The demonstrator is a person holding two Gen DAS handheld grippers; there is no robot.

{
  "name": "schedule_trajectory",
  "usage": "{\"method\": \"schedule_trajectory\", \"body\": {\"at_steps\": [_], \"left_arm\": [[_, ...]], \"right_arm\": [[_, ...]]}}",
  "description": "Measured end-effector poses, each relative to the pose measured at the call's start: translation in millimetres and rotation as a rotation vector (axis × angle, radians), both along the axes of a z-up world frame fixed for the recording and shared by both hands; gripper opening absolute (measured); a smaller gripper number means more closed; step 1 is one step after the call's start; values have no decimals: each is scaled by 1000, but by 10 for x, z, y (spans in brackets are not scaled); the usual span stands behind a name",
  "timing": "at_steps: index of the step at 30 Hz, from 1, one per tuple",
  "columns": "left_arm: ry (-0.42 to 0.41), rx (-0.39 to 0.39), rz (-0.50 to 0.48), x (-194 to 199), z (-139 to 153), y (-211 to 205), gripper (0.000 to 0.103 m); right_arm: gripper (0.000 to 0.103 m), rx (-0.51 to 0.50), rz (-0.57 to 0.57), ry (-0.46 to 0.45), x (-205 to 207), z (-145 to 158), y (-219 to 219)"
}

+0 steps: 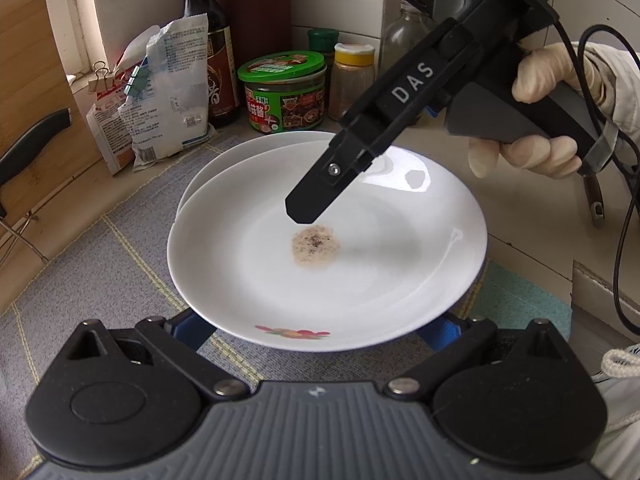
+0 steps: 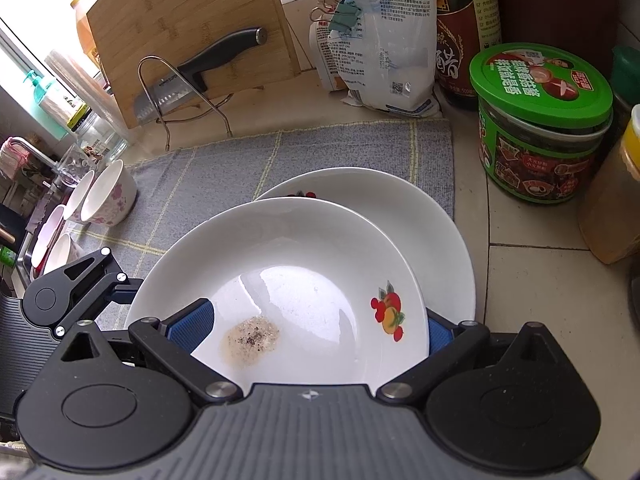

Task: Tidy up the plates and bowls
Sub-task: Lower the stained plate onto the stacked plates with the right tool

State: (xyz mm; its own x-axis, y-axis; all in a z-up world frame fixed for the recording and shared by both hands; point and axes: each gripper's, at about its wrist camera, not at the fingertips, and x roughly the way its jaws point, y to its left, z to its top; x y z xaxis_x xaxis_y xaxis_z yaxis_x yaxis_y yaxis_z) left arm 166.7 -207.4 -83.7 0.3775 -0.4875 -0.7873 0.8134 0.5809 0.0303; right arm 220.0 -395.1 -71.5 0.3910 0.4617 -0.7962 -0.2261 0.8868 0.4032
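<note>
A white plate (image 1: 360, 272) (image 2: 304, 280) with a fruit print and a patch of food residue (image 1: 316, 250) (image 2: 250, 340) sits tilted on a second white plate (image 1: 224, 160) (image 2: 404, 216). My left gripper (image 1: 320, 332) is wide open, its blue pads on either side of the upper plate's near rim. My right gripper (image 2: 316, 332) is wide open around the opposite rim. In the left wrist view, one finger (image 1: 308, 204) of the right gripper hangs over the plate's inside. Several floral bowls (image 2: 108, 196) lie on their sides at the left.
The plates rest on a grey cloth mat (image 1: 100, 280) (image 2: 224, 168). Behind stand a green-lidded jar (image 1: 284, 92) (image 2: 544, 120), a sauce bottle (image 1: 212, 48), a spice jar (image 1: 352, 80), a clipped white bag (image 2: 388, 32), and a cutting board (image 2: 188, 28) with a knife (image 2: 192, 76).
</note>
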Motion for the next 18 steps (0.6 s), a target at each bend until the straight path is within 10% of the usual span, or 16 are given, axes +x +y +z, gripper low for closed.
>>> {"method": "schedule_trajectory", "body": {"at_steps": [18], "left_arm": [[-13,8,-10,78,-57,-1,102]], "right_arm": [[103,-4,-39,7,-94,25,-61]]}}
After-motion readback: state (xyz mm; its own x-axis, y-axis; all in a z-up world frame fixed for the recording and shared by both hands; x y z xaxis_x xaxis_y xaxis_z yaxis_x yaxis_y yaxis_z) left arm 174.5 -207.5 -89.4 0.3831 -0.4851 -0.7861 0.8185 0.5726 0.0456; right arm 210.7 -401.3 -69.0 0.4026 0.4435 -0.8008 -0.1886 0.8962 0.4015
